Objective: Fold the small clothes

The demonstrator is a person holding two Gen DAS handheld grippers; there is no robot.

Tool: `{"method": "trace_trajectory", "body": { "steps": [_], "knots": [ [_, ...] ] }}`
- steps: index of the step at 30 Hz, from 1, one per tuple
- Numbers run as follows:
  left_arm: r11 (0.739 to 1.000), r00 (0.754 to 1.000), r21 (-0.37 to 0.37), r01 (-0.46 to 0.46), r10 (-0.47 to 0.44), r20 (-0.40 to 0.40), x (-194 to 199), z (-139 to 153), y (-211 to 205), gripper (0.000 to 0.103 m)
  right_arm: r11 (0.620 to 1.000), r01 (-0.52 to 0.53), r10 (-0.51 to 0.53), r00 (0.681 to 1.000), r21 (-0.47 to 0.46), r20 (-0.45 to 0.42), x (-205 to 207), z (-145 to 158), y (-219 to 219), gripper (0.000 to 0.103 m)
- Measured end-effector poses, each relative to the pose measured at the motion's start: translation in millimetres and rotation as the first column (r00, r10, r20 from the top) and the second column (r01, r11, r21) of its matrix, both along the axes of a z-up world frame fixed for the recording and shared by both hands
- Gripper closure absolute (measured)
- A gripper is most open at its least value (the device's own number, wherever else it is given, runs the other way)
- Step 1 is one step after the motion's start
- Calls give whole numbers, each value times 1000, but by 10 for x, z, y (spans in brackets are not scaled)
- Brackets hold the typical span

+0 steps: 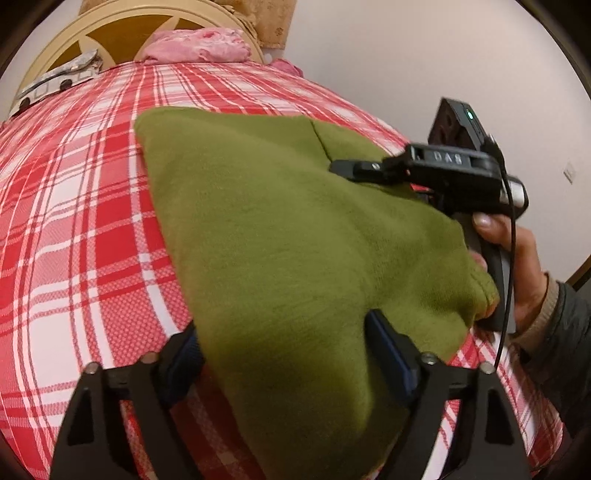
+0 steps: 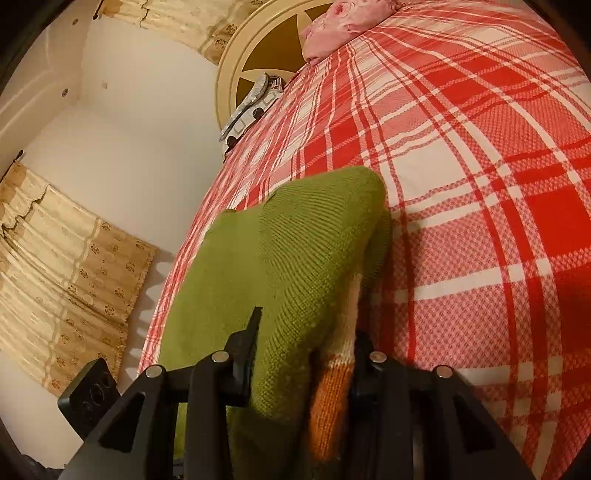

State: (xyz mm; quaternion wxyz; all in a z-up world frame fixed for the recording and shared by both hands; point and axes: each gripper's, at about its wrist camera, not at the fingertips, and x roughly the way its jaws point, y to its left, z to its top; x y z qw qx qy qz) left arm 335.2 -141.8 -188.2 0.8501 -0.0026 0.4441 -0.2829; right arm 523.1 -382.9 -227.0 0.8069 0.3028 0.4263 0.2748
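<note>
A bed covered by one red-and-white plaid bedspread (image 1: 92, 206) carries everything; plain pale walls stand behind it, and the right wrist view shows two tan patterned curtains (image 2: 74, 266) beside the bed. One round cream headboard (image 1: 122, 33) with a dark star cut-out rises at the bed's far edge. One green knitted garment (image 1: 280, 240) lies across the middle of the bedspread, reaching from the near edge toward the centre, with an orange and cream striped band (image 2: 332, 384) showing at its near end in the right wrist view. One pink crumpled cloth (image 1: 195, 46) rests at the far edge against the headboard, and one grey patterned cloth (image 1: 59, 83) lies at the far left corner. The left gripper (image 1: 284, 365) has its jaws spread with the green fabric lying between them. The right gripper (image 2: 306, 365) is clamped on the garment's near end, green knit and striped band bunched between its jaws; in the left view its fingers (image 1: 354, 170) rest on the garment's right side, and one hand (image 1: 517, 266) grasps its handle.
</note>
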Motion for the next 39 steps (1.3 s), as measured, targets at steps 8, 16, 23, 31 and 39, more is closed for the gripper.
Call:
{"method": "trace_trajectory", "body": {
  "steps": [8, 16, 23, 31, 39],
  "knots": [
    [1000, 999, -12, -9, 9, 46, -54, 76, 35, 50, 999, -10, 12, 998, -40, 63, -70, 51, 13, 67],
    [1000, 998, 0, -12, 12, 64, -87, 134, 54, 59, 999, 19, -16, 997, -33, 72, -101, 88, 0, 69],
    [1000, 998, 17, -5, 4, 63, -127, 149, 82, 62, 996, 67, -66, 998, -59, 17, -168, 122, 85, 70],
    [1000, 998, 19, -7, 5, 65, -289, 258, 213, 65, 997, 64, -63, 998, -50, 24, -339, 246, 209, 71],
    [1000, 998, 16, -20, 19, 67, -495, 365, 418, 67, 999, 37, -35, 999, -39, 36, -576, 310, 452, 72]
  ]
}}
